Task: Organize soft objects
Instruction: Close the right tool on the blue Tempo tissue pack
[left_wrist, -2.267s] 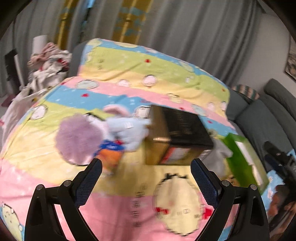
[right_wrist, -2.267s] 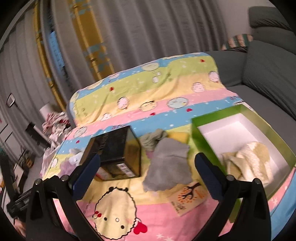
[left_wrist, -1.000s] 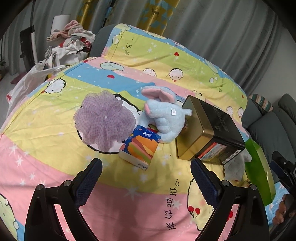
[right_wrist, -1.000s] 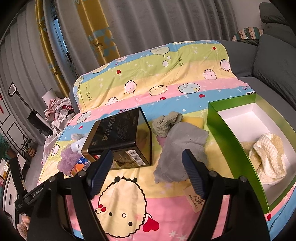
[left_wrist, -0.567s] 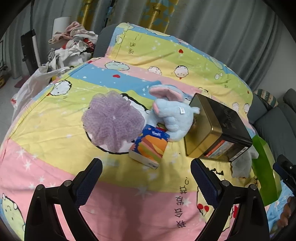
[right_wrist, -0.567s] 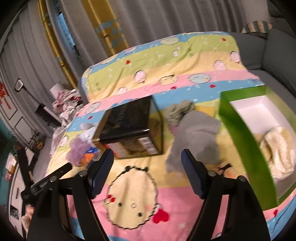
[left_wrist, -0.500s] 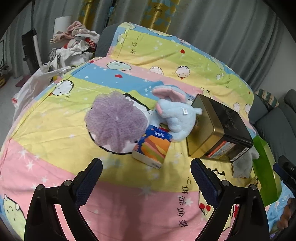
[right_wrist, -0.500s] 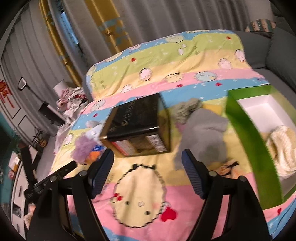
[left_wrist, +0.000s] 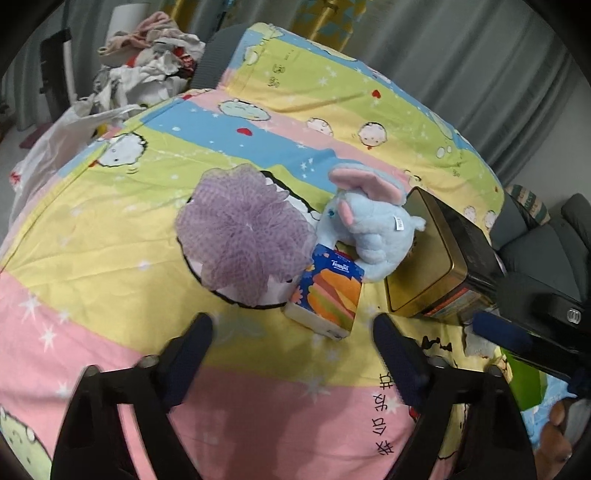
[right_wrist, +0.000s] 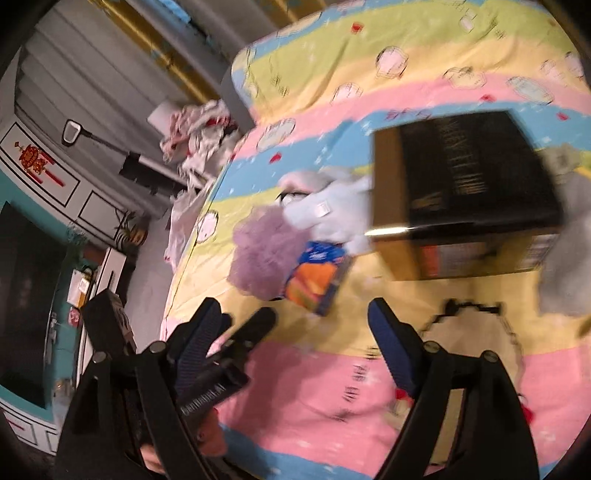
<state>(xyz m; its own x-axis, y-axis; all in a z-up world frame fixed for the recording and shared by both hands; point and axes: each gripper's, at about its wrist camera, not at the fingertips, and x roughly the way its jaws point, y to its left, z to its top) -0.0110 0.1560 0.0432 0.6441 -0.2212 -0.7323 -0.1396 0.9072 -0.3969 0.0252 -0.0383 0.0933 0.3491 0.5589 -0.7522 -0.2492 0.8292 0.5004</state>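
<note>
Home living room: cartoon bedsheet (left_wrist: 110, 229), grey sofa (left_wrist: 546, 251), curtains (left_wrist: 461, 55).
</note>
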